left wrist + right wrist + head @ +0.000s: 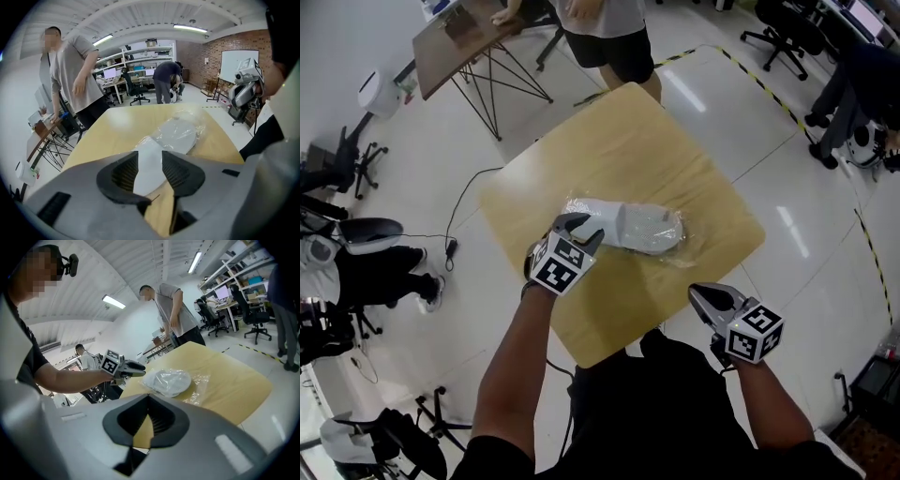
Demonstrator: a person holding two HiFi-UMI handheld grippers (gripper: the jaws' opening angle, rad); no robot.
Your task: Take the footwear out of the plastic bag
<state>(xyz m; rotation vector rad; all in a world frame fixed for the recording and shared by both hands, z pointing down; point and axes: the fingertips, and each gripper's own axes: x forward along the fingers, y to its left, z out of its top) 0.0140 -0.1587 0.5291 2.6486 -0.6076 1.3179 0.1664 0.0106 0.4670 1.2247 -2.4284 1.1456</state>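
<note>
A white shoe [639,225] lies on its side inside a clear plastic bag [686,246] in the middle of the pale wooden table [628,141]. My left gripper [581,229] is at the bag's left end, tilted down, its jaws open. In the left gripper view the shoe's near end [149,164] shows in the gap between the jaws, and I cannot tell whether the pads touch it. My right gripper [701,293] hovers by the table's near right edge, well apart from the bag, shut with nothing in it. The right gripper view shows the bagged shoe [169,380] and the left gripper [140,369] beside it.
A person [609,33] stands at the table's far edge. A brown table [459,42] on black legs stands at the back left. Office chairs [342,159] and a floor cable [464,206] are on the left, and yellow-black tape [769,89] runs on the right.
</note>
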